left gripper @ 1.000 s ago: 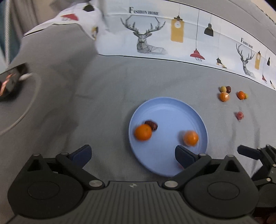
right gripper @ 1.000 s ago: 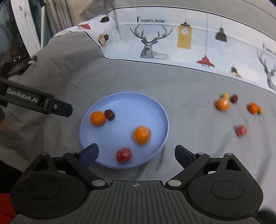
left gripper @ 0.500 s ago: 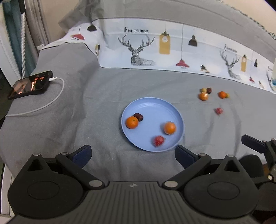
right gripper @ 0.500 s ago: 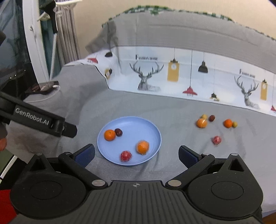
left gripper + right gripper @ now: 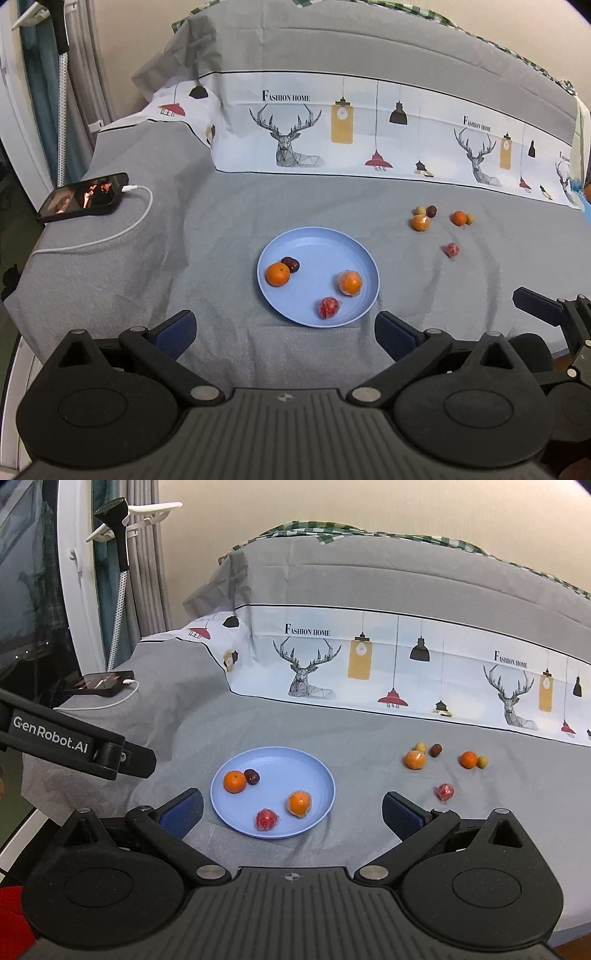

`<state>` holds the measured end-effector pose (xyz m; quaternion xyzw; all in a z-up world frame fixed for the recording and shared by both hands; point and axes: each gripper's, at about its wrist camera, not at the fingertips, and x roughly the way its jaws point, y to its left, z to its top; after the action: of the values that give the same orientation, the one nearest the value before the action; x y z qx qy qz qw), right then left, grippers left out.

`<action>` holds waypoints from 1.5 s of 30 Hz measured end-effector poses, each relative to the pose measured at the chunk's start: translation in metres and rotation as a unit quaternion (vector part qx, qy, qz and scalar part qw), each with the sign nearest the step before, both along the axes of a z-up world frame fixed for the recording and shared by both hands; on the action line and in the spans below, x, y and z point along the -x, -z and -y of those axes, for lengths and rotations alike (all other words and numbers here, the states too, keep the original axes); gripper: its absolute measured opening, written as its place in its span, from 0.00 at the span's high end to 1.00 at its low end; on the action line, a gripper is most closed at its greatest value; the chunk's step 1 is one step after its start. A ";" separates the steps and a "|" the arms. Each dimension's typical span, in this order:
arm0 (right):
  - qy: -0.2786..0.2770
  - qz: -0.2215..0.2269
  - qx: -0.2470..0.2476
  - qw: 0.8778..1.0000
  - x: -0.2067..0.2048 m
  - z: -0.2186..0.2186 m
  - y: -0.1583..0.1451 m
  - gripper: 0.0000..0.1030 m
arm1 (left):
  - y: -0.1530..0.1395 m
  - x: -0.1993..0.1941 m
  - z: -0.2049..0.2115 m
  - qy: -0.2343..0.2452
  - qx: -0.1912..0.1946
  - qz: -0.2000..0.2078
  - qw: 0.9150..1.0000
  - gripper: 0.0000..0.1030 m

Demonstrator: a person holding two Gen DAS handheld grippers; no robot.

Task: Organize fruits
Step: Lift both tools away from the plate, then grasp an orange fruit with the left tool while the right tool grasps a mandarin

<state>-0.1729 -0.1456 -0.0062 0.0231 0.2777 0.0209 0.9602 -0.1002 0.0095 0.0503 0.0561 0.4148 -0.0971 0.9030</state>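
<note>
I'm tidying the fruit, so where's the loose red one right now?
In both views the loose red fruit lies alone on the grey cloth, right of the blue plate and nearer the cameras than the two orange clusters.

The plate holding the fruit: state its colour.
Light blue, plain; the plate shows best in the right wrist view.

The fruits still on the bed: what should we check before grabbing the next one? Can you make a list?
1. Left gripper open and holding nothing: ok.
2. Right gripper open and holding nothing: ok.
3. Blue plate has bare room for more fruit: ok; it holds only four pieces.
4. Nearest loose fruit, the red one, lies apart from the others with nothing on it: ok.
5. Other loose fruits sit in touching clusters, like the orange beside a small yellow-green one: not ok for a clean grab.
6. Whether the red one is soft: cannot tell.
</note>
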 end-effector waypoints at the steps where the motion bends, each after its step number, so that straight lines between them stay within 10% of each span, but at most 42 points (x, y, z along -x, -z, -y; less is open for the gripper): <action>1: -0.001 -0.001 0.001 1.000 0.000 -0.001 0.000 0.01 | 0.000 -0.001 -0.001 0.000 0.000 0.000 1.000 0.00; 20: -0.003 -0.042 -0.010 0.999 -0.027 0.000 0.020 0.01 | 0.025 -0.034 0.001 -0.001 -0.013 -0.042 0.999 0.00; 27: 0.080 -0.022 -0.001 0.997 -0.042 0.031 0.026 0.01 | 0.036 -0.064 0.020 0.001 -0.022 -0.061 0.998 0.00; 37: 0.222 -0.033 -0.027 0.974 -0.083 0.147 0.058 0.01 | 0.059 -0.141 0.114 0.040 -0.002 -0.078 0.996 0.00; 45: 0.312 -0.069 -0.071 0.945 -0.162 0.243 0.116 0.01 | 0.140 -0.224 0.234 0.130 -0.040 -0.075 0.988 0.00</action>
<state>-0.0109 -0.3888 -0.1224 0.1776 0.3201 -0.2614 0.8931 0.1242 -0.2246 -0.0896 0.1384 0.4737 -0.2012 0.8461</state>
